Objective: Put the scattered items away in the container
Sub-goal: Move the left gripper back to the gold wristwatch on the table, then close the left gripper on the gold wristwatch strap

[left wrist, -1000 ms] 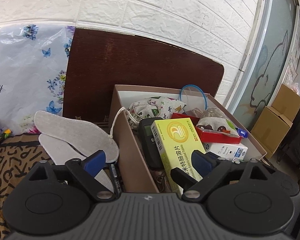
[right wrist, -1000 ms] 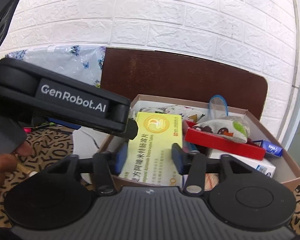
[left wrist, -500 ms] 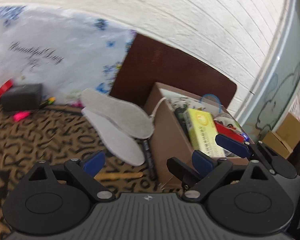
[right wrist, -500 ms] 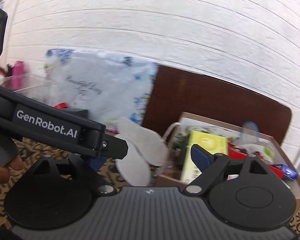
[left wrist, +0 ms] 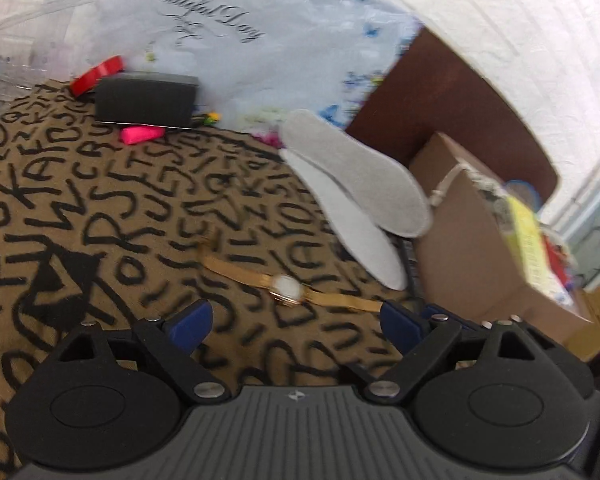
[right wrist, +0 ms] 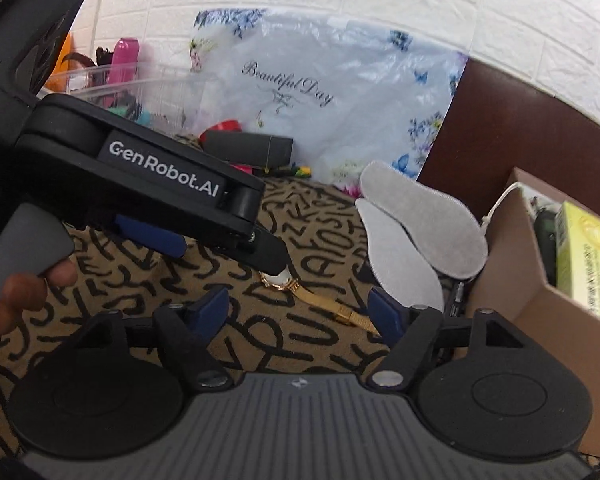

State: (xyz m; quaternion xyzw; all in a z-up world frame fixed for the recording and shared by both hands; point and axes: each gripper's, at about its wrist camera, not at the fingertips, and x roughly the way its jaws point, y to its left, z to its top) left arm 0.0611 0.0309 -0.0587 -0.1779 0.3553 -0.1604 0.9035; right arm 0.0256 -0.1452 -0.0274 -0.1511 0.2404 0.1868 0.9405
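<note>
A gold watch [left wrist: 288, 290] with a white face lies flat on the letter-print cloth [left wrist: 100, 220], just ahead of my left gripper [left wrist: 296, 320], which is open and empty. In the right wrist view the watch [right wrist: 328, 304] lies ahead of my right gripper [right wrist: 298, 310]. Its jaws are closing, with nothing between the pads. My left gripper [right wrist: 220, 248] reaches in from the left there, one fingertip hanging over the watch face. The cardboard box [right wrist: 516, 280] stands to the right and holds a yellow carton [right wrist: 584, 256]. Two grey insoles [right wrist: 424, 224] lean against the box wall.
A black pen [right wrist: 458, 296] lies by the box wall under the insoles. A black case [left wrist: 146, 100], a pink marker [left wrist: 140, 134] and a red ring [left wrist: 98, 74] sit at the back. A floral plastic bag [right wrist: 320, 92], a clear tub [right wrist: 140, 84] and a brown board [right wrist: 532, 140] stand behind.
The right gripper let go of the yellow carton, which now lies in the box. Both grippers swung left and down from the box to the cloth, bringing the watch into view.
</note>
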